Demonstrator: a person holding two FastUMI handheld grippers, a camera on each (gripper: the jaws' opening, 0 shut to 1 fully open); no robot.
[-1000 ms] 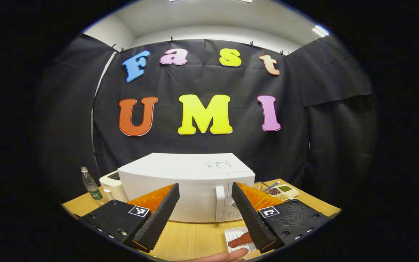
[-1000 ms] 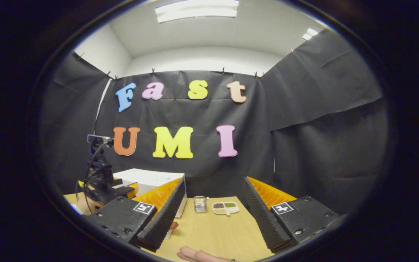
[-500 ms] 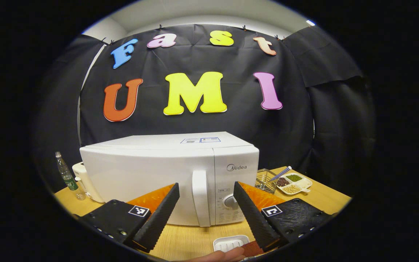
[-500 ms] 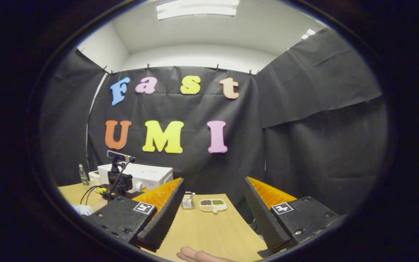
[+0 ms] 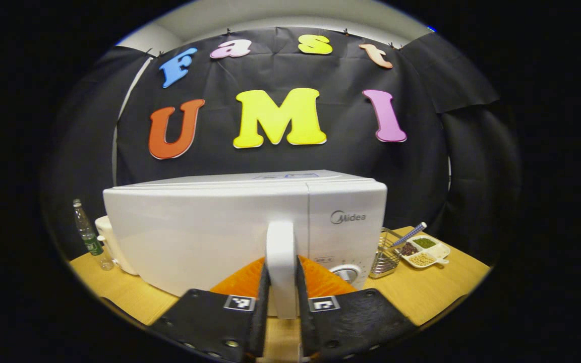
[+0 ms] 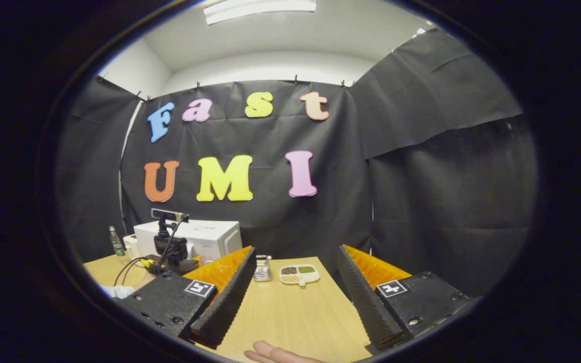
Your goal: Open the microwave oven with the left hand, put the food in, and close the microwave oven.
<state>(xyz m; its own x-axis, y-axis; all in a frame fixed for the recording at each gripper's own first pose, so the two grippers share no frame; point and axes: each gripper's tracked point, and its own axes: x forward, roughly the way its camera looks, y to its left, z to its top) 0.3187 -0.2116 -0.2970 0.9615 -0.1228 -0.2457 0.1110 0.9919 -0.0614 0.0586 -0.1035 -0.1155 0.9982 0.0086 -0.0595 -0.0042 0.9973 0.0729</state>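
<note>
A white microwave oven (image 5: pixel 210 227) stands on the wooden table (image 5: pixel 421 297), door closed. In the left gripper view my left gripper (image 5: pixel 281 302) is shut on the door's vertical white handle (image 5: pixel 280 252), one black finger on each side. In the right gripper view the microwave oven (image 6: pixel 205 237) sits far off at the left, with the other gripper (image 6: pixel 167 247) and its cables in front of it. My right gripper (image 6: pixel 295 297) hangs open above the bare table (image 6: pixel 295 312), nothing between its fingers. The food tray is hidden in both views.
A wire basket (image 5: pixel 386 252) and a divided dish of beans (image 5: pixel 421 252) stand right of the oven. A plastic bottle (image 5: pixel 86 237) and a white appliance (image 5: pixel 109 242) are on its left. A fingertip (image 6: pixel 270 352) pokes in at the bottom of the right gripper view.
My left gripper moved in toward the microwave and shut on the door handle; the food tray dropped out of sight below it. The right gripper turned slightly and stayed open.
</note>
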